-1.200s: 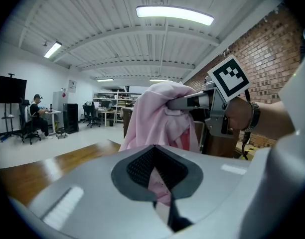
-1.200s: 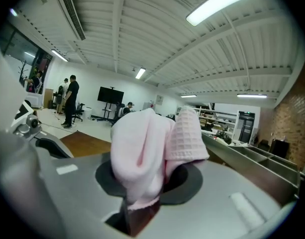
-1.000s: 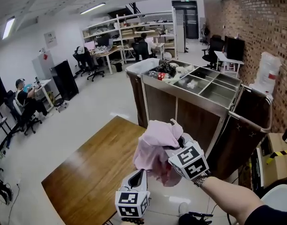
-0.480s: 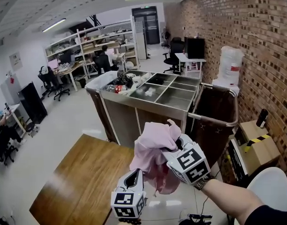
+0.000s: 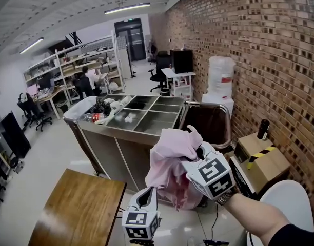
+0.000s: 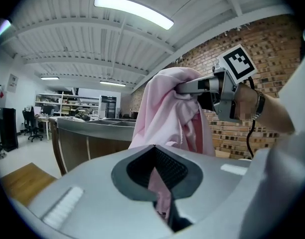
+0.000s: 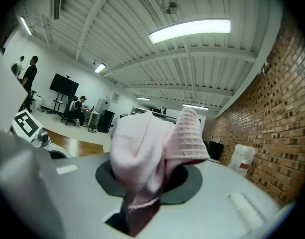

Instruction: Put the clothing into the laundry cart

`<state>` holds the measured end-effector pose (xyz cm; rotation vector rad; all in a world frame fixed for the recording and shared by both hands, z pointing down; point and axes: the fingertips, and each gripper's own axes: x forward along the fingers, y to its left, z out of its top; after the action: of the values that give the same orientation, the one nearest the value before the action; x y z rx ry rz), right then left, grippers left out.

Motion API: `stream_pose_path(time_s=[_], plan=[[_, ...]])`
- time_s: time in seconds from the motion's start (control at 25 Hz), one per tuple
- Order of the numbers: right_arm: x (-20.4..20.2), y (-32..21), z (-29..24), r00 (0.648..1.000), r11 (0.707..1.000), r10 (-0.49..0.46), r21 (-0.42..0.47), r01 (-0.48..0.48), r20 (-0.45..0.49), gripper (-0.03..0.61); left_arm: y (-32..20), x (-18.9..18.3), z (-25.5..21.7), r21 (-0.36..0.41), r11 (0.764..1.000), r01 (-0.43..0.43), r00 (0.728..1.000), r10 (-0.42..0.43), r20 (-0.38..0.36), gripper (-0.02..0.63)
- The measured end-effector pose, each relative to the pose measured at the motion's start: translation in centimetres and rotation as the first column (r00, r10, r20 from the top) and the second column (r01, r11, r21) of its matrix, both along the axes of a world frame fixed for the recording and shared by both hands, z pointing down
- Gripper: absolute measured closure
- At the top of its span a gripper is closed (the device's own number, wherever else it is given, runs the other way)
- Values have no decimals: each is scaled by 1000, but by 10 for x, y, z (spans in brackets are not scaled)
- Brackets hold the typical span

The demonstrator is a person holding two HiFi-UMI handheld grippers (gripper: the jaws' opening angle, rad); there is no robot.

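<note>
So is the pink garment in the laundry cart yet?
Out. The pink garment hangs bunched from the right tool, short of the laundry cart.

Long white fluorescent ceiling tubes [image 5: 127,7] lit the workshop brightly and evenly, leaving only soft shadows. A pale sheen lay on the glossy grey floor [image 5: 49,147] and the brown wooden tabletop [image 5: 80,209]. The red brick wall [image 5: 259,50] bowed under wide-angle distortion. Both gripper views were round fisheye pictures with black corners, a tube overhead burned out to pure white. The pale pink cloth garment [image 7: 142,138] showed fairly sharp. The grey bodies of the left gripper [image 6: 153,151] and right gripper [image 7: 142,180] blurred nearest the lenses.
</note>
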<state>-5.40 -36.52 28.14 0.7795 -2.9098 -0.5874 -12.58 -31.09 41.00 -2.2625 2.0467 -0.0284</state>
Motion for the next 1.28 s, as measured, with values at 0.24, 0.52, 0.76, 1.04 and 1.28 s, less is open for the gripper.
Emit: stream_pose_path(time_s=[0.24, 0.52, 0.76, 1.04, 1.28], plan=[[32, -38, -17, 998, 998, 63, 18, -63, 15, 468, -41, 25, 0, -11, 998, -59, 998, 59, 21, 612], [63, -84, -43, 993, 994, 104, 33, -106, 54, 468, -85, 52, -10, -8, 995, -99, 994, 99, 46, 612], [79, -125, -68, 989, 990, 123, 58, -128, 87, 468, -123, 65, -9, -10, 994, -111, 992, 111, 60, 612], [86, -182, -80, 983, 985, 150, 64, -157, 110, 468, -166, 63, -2, -9, 995, -102, 993, 102, 60, 612], [86, -235, -71, 977, 979, 192, 45, -197, 94, 468, -196, 62, 2, -8, 995, -100, 993, 100, 54, 612]])
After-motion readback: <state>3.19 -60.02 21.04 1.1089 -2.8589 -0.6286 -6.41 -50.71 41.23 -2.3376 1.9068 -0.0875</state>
